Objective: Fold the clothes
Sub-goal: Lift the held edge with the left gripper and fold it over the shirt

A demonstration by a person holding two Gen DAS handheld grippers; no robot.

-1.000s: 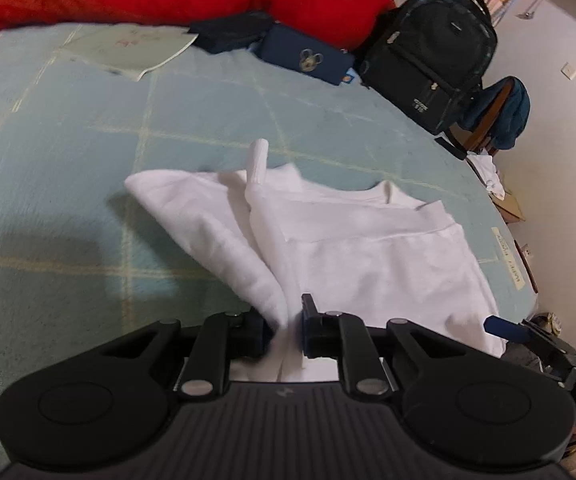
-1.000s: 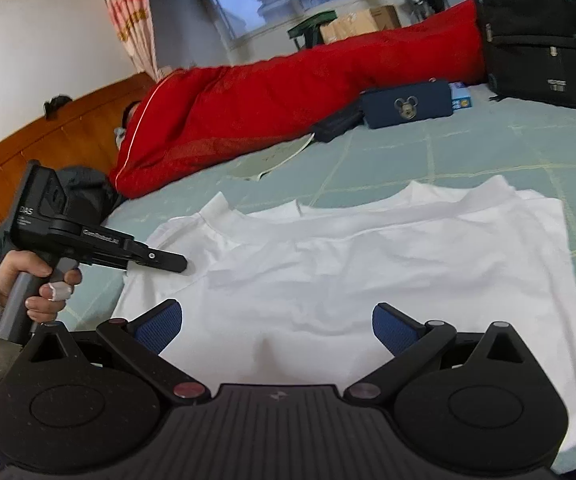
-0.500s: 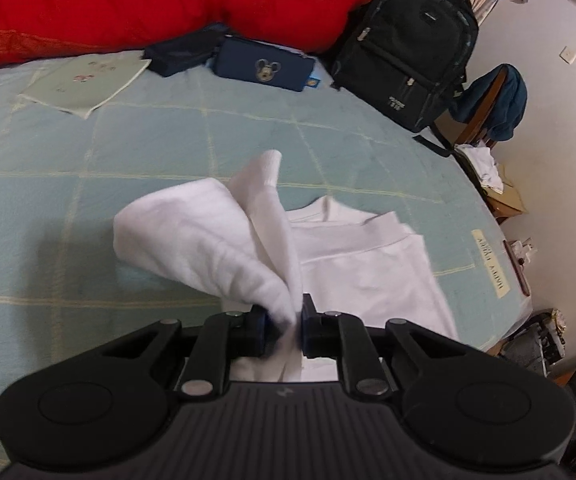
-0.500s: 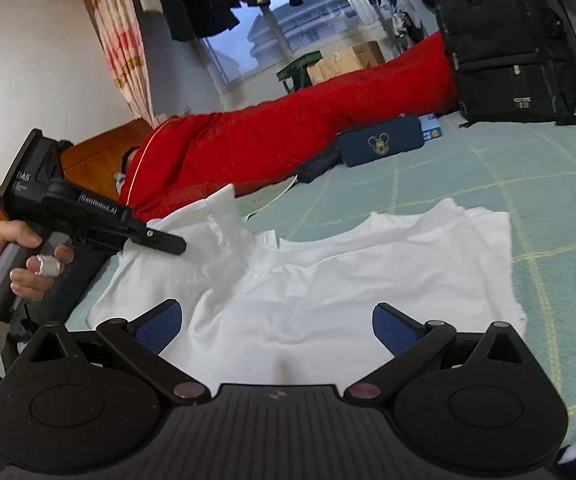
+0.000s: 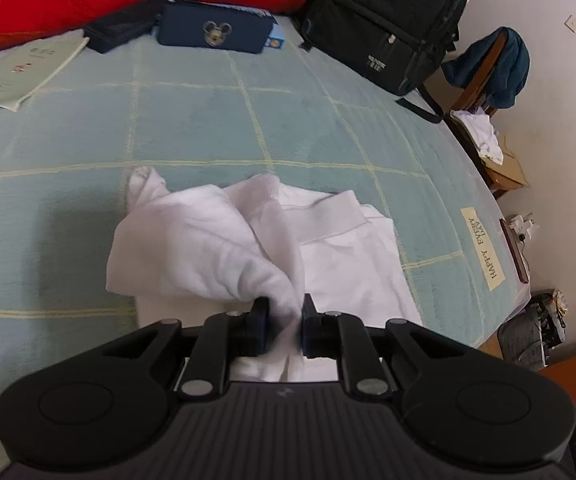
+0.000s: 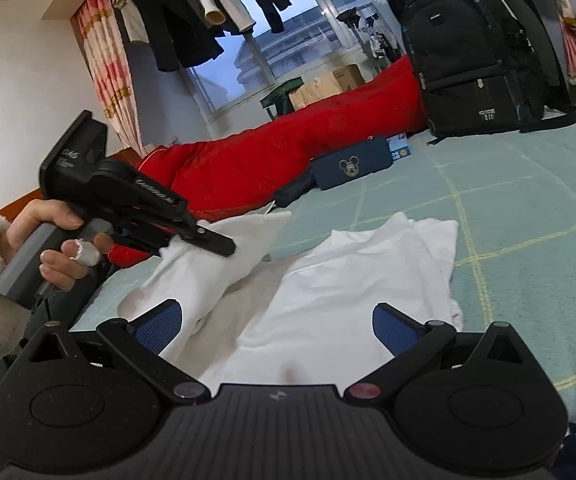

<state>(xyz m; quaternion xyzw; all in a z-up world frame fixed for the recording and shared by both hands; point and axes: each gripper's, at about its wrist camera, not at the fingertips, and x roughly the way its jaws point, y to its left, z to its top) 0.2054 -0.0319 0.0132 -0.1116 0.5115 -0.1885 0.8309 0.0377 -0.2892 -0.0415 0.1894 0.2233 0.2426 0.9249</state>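
With the left gripper (image 5: 282, 322) pinching a thin bunch of the white shirt (image 5: 340, 264) and the right gripper (image 6: 276, 330) spread empty, the fabric could slip free and crumple the fold.

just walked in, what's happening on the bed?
A person is folding a white shirt on the green checked bedspread with two handheld grippers. The left gripper has its jaws shut on one side of the shirt, lifted and draped over the part lying flat. The right gripper hovers over the shirt, jaws open and empty. The fold isn't laid down yet.
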